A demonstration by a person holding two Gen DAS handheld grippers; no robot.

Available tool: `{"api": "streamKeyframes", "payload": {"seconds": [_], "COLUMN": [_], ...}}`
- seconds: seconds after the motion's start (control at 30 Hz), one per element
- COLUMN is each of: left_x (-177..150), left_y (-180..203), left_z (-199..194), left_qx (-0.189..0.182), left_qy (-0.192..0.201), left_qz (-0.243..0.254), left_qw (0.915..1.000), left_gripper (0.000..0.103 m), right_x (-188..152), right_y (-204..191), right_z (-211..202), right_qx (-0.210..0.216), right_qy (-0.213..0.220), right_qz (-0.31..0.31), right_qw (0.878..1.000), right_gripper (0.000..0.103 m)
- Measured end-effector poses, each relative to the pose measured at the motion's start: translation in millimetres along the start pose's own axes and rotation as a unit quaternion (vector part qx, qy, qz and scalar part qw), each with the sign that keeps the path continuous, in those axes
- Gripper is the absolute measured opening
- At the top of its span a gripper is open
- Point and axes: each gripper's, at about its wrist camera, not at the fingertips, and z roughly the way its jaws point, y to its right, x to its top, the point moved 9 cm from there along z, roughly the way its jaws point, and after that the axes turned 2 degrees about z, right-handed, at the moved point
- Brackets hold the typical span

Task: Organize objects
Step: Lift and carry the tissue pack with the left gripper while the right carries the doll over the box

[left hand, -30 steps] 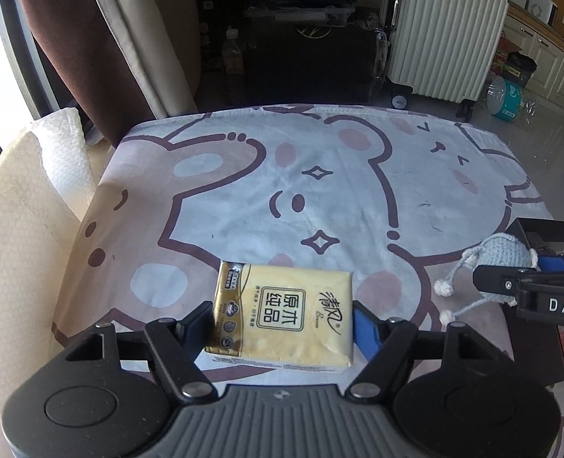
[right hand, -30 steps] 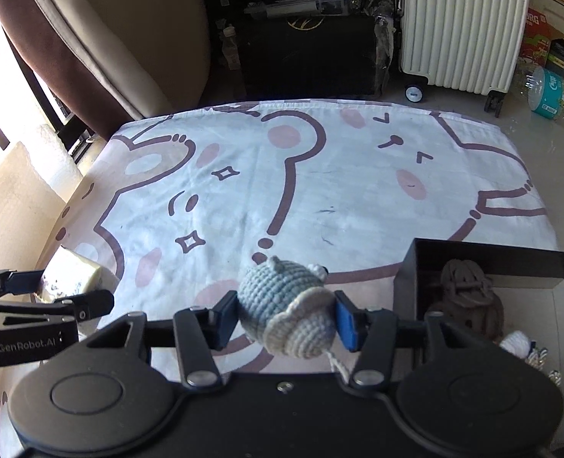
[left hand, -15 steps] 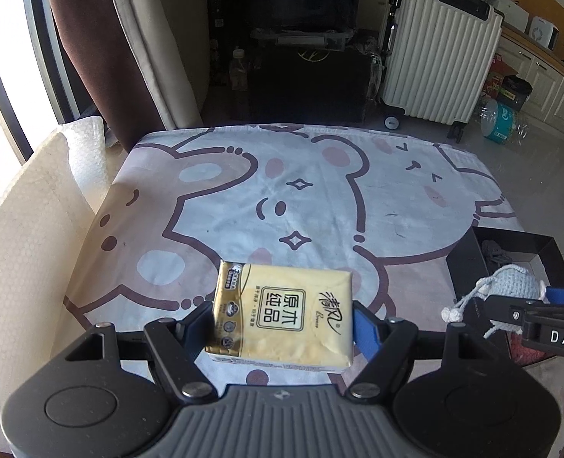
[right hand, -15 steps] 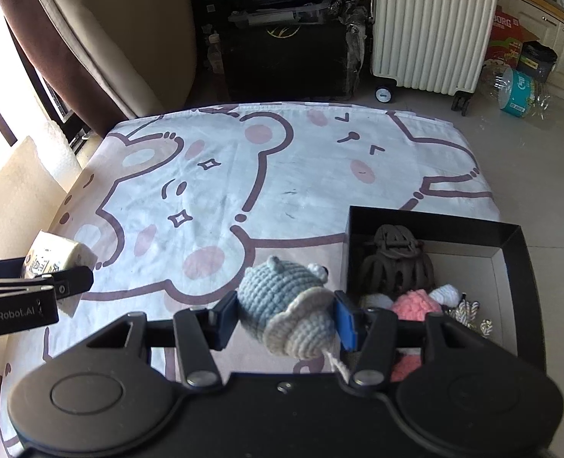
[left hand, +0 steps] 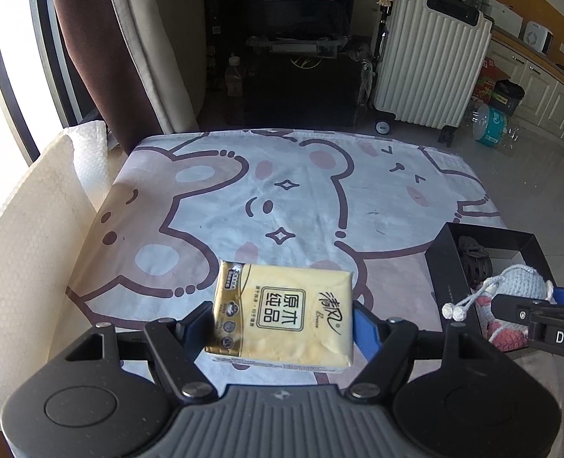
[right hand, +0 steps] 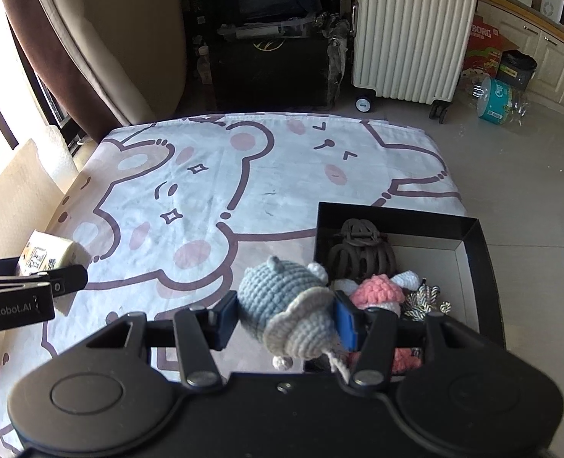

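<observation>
Tissues (left hand: 283, 315), a flat glossy yellow pack, sit clamped in the left gripper (left hand: 282, 322); right gripper (right hand: 287, 315) squeezes a round crocheted blue toy (right hand: 282, 301) beside the black box (right hand: 476, 236).

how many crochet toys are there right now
2 for certain. A blue crochet toy is held in the right hand-held gripper by the black box. A pink crochet toy lies inside the box. More may be hidden beneath.

Yellow tissue pack (left hand: 283, 315), blue-grey crochet toy (right hand: 287, 311), black box (right hand: 476, 236), bear-print white cloth (right hand: 282, 175)
</observation>
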Motion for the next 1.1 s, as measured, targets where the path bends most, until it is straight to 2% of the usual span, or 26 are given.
{"api": "streamKeyframes", "payload": {"seconds": [0.57,1.1], "left_x": [2,10], "left_y": [26,80], "left_z": [-4,1], "left_qx": [-0.008,-0.039], "left_qy": [0.004,0.008], "left_qz": [-0.001,0.015], "left_qw": [1.0,0.9991], "left_gripper": [0.075,0.075], "right_x": [0,2], "right_y": [24,76], "right_z": [-18,-31], "right_qx": [-0.006,-0.023], "right_qy": [0.009,0.031], "right_qz": [0.017,0.052], "right_qw": [1.0,0.998], "right_gripper": [0.053,0.053]}}
